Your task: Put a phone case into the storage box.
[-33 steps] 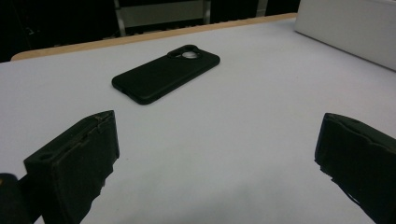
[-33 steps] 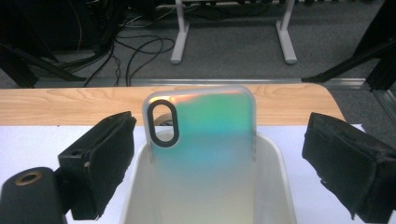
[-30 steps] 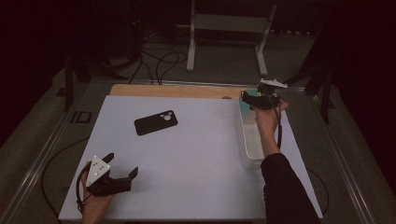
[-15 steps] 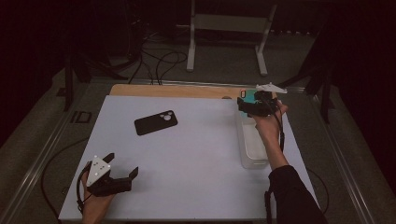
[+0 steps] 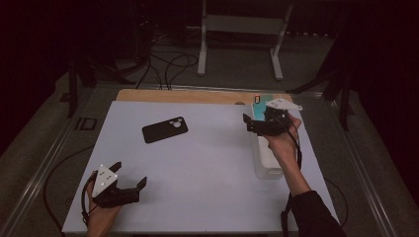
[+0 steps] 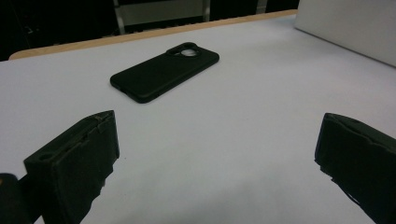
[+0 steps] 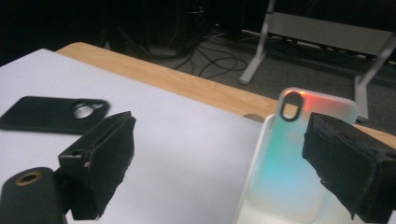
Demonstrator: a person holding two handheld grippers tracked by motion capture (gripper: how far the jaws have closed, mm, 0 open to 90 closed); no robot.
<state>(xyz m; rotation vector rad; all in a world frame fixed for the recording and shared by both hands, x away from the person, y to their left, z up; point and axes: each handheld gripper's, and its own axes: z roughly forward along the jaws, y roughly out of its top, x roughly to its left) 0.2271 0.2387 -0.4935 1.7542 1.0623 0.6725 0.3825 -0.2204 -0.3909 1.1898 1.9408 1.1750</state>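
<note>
A black phone case [image 5: 165, 129] lies flat, camera hole up, on the white mat [image 5: 207, 168], left of centre; the left gripper view has this black case [image 6: 166, 72] ahead of the jaws. My left gripper [image 5: 131, 174] rests open at the mat's near left corner, nothing between its jaws. At the far right an iridescent teal phone case [image 5: 260, 106] leans upright at the far end of a clear tray [image 5: 267, 163]. My right gripper [image 5: 247, 123] hovers open over that tray, pointing left. In the right gripper view the teal case [image 7: 289, 158] stands just beyond the jaws, apart from them.
A strip of bare wooden tabletop [image 5: 197, 96] runs along the mat's far edge. Beyond the table a grey metal stand [image 5: 242, 29] and loose cables [image 5: 168, 64] sit on the floor. Open mat lies between the two grippers.
My right gripper has drifted a little left and nearer over the tray, turning its jaws toward the mat. The left gripper and both cases have stayed put.
</note>
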